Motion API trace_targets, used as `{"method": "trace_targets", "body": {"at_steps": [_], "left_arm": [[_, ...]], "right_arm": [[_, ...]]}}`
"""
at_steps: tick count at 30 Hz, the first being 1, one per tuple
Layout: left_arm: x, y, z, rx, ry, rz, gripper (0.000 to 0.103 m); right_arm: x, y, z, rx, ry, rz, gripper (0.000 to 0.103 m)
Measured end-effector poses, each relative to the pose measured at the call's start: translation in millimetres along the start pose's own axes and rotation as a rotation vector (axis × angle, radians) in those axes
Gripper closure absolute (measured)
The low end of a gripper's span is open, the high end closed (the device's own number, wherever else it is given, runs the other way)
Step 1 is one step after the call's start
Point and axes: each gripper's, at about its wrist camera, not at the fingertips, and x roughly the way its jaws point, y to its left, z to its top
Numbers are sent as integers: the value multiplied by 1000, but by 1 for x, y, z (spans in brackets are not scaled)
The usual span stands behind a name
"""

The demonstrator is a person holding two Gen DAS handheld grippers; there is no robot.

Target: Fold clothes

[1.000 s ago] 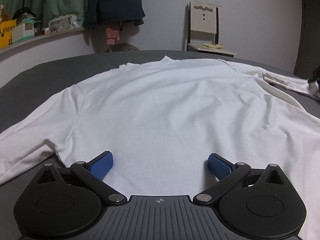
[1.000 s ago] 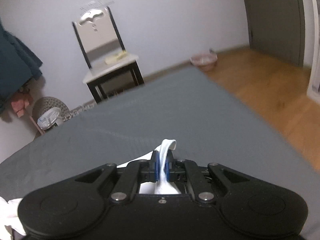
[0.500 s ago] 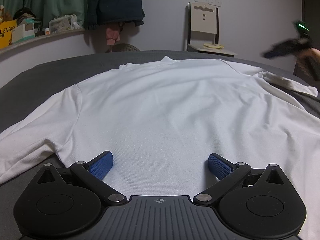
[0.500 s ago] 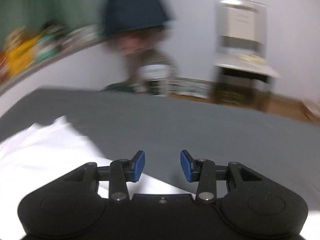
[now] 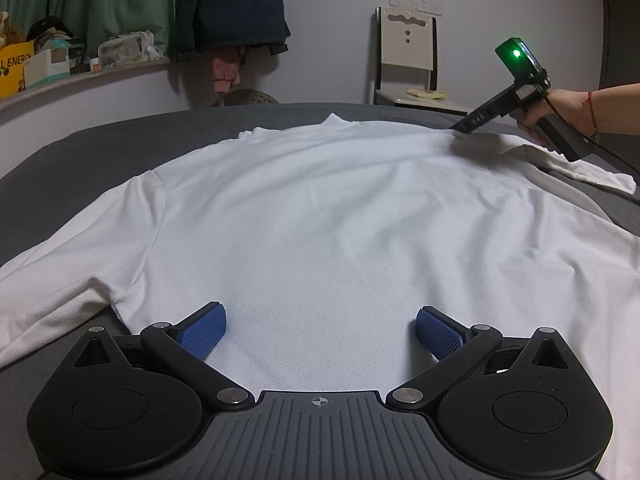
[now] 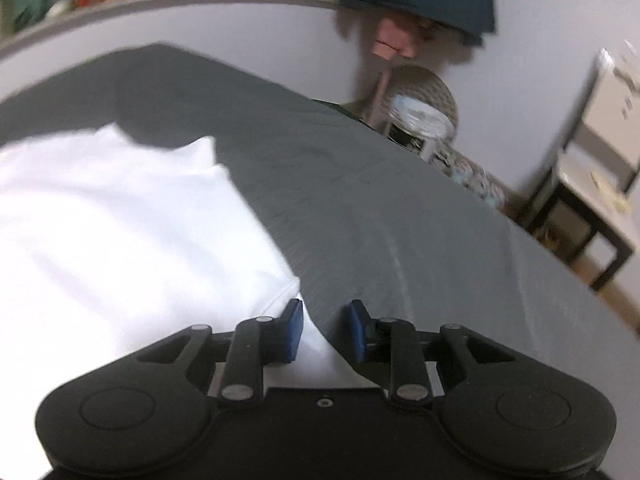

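A white long-sleeved shirt (image 5: 320, 200) lies spread flat on the grey bed (image 5: 80, 152). My left gripper (image 5: 322, 330) hovers over the shirt's near hem, open wide, with only flat cloth below its blue pads (image 5: 204, 330). My right gripper (image 5: 460, 127), held by a person's hand (image 5: 536, 120), is down at the far right shoulder, beside the collar. In the right wrist view the right gripper (image 6: 326, 330) has its jaws closing, a gap still showing. The edge of the shirt (image 6: 120, 220) runs in between the pads, over the grey bed (image 6: 400, 220).
A white chair (image 5: 408, 52) stands behind the bed's far edge. A dark jacket (image 5: 232, 4) hangs on the wall. A curved shelf (image 5: 60, 64) at the left holds boxes. A wicker basket (image 6: 420, 108) stands beside the bed. The shirt's right sleeve (image 5: 592, 172) lies stretched out.
The right gripper let go of the sleeve cuff, opened, and swung across to the shirt's shoulder, rolling as it went; its jaws are narrower than half a second ago. The left gripper stayed still.
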Motion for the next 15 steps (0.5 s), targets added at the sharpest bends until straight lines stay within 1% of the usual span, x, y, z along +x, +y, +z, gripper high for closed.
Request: {"method": "trace_targets", "body": {"at_steps": [2,4,6,9,12,15], "left_arm": [[0,0,1,0,0,0,0],[0,1,1,0,0,-1,0],[0,1,0,0,0,0,0],[0,1,-1,-1,-2,-1,0],[0,2,-1,-1,-2,-2,0],[1,1,-1,-1,-2,-2,0]], "right_arm": [[-4,13,-3,-72,-6,-19,80],[-7,15,0,-80,-18,-28,80],[-9,9,4,-35,-34,-16,79],[0,-6,12,54,-36,18,79],[4,-10,18,98,-42,39,79],[7,-20,20,208,-67,100,79]]}}
